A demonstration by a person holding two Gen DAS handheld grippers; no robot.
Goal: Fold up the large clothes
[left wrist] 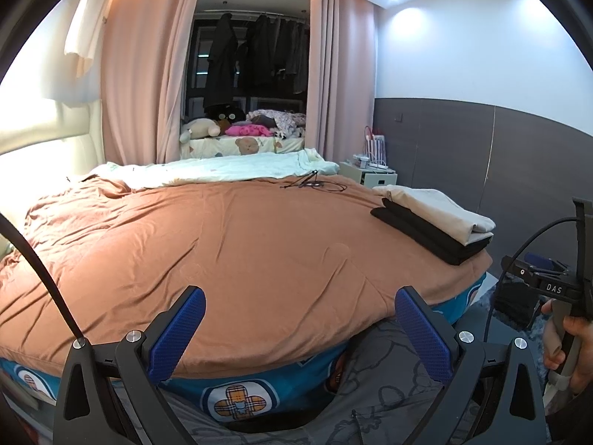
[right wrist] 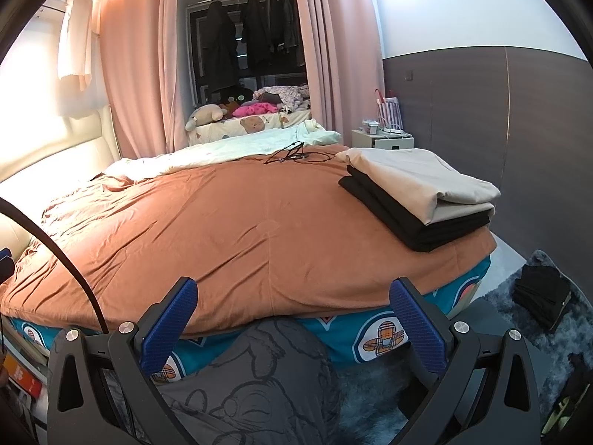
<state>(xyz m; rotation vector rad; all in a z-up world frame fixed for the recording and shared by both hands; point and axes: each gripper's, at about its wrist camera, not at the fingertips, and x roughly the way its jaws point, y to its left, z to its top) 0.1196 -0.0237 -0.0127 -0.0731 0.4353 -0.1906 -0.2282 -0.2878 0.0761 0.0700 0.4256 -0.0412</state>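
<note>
Left wrist — both tools (left wrist: 300, 328) (right wrist: 292, 319) agape, bed edge (left wrist: 259, 356).

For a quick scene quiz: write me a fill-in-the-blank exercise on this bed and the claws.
1. The folded beige garment lies on top of a folded ____ garment.
2. The bedspread is ____ in colour.
3. Both the left claw and the right claw are ____ and hold nothing.

Missing words: black; orange-brown; open

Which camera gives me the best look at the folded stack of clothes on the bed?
The right wrist view: the folded stack sits large and near, beige garment on black ones, folded edges plain. The left wrist view shows the same stack smaller, toward the right edge, at the orange cover's corner.
</note>
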